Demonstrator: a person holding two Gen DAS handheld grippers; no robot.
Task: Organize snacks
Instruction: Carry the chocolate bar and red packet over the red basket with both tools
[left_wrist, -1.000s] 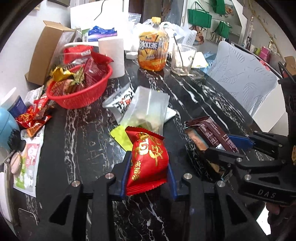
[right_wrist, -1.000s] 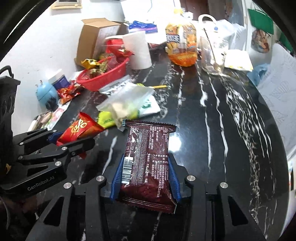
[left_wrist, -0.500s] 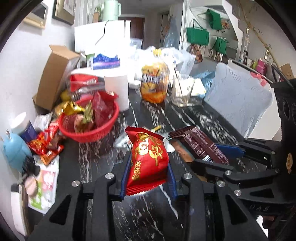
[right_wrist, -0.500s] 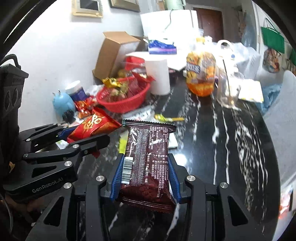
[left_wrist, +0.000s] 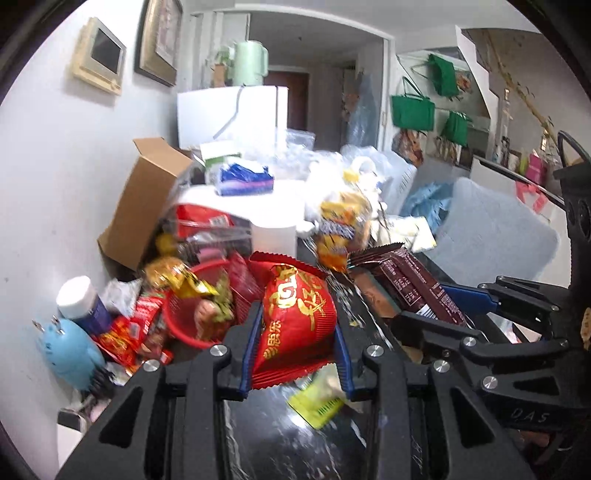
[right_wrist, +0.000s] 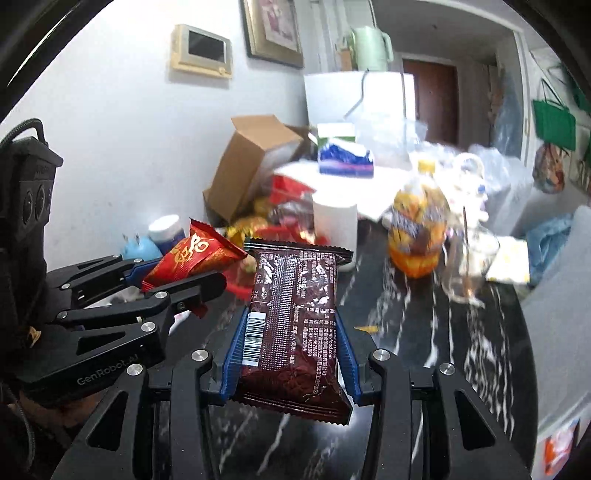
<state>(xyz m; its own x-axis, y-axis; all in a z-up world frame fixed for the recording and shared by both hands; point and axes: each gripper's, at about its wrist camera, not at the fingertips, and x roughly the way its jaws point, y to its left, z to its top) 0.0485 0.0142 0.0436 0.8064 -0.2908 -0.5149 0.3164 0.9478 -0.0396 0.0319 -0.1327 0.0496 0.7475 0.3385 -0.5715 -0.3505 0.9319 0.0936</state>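
With the left tool (left_wrist: 295, 328) clamping a red foil snack packet (left_wrist: 295, 317) and the right tool (right_wrist: 290, 350) a brown wrapped bar (right_wrist: 291, 325), both above the black marbled tabletop (right_wrist: 461, 350), release was best made over the red mesh basket (left_wrist: 181, 317) at ten o'clock.

Bright, motion-blurred, fisheye-warped edges

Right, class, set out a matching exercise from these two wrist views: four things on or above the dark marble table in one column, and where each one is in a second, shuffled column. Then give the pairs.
Things
1. red snack packet
2. brown snack packet
3. red basket
4. orange drink bottle

Places
A. standing on the table beside a glass
B. clamped in the left gripper
C. on the table by the wall, holding wrapped snacks
D. clamped in the right gripper

Pairs: 1-B, 2-D, 3-C, 4-A
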